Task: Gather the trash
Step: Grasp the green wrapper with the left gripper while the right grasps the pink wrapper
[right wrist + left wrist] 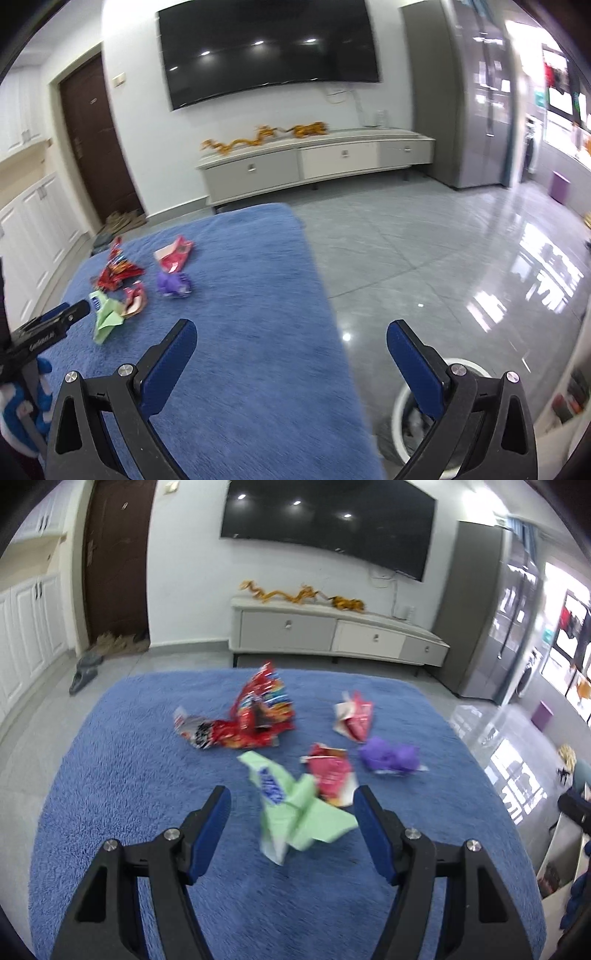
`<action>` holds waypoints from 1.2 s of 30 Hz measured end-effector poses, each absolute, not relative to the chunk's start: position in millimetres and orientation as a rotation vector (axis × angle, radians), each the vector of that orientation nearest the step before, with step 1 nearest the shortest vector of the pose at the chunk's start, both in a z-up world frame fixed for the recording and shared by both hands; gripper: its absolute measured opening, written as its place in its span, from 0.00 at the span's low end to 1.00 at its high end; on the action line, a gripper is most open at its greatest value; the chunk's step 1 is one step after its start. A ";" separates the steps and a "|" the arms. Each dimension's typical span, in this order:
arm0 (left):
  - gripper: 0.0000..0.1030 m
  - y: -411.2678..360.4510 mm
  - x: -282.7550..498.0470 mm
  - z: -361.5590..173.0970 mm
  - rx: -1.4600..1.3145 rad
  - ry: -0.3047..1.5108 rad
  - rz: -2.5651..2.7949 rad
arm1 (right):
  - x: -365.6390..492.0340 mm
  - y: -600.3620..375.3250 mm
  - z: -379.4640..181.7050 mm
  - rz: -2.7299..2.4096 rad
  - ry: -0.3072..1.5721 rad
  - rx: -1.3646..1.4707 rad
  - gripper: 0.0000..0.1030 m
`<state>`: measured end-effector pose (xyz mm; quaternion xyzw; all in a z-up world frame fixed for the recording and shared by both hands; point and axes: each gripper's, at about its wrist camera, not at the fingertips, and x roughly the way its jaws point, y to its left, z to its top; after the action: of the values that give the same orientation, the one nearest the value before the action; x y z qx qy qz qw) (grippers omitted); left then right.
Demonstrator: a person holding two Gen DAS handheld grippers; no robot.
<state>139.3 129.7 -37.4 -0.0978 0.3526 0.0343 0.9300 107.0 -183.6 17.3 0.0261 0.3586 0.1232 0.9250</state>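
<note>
The blue-covered counter (110, 775) carries the wrappers; a white bin (399, 406) waits below its edge. Left hand-held gripper (291, 805), jaws apart, frames the green wrapper (295, 812). Right hand-held gripper (291, 339) gapes empty over the bin.

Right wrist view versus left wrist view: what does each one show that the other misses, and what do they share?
Only the right wrist view shows the white bin on the floor beside the blue rug, under the open, empty right gripper, and the left gripper from the side.

Only the left wrist view shows the left gripper's open fingers around the green wrapper, not pressing it.

Both show the green wrapper, purple wrapper, red snack bags, rug and TV.
</note>
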 end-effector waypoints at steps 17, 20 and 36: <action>0.63 156.4 180.4 -88.1 -0.329 0.823 0.042 | 209.4 -52.9 -31.4 0.516 0.874 -0.031 0.89; 0.57 156.4 177.6 -88.5 -0.338 0.814 0.029 | 220.6 -38.2 -42.0 0.537 0.893 -0.039 0.86; 0.34 176.7 159.3 -85.8 -0.445 0.752 0.103 | 216.1 17.6 -33.0 0.686 0.857 -0.069 0.55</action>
<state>159.3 176.7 -85.8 -0.2155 0.3640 0.0498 0.9048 216.1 17.6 -33.0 -0.0328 0.4074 0.3259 0.8525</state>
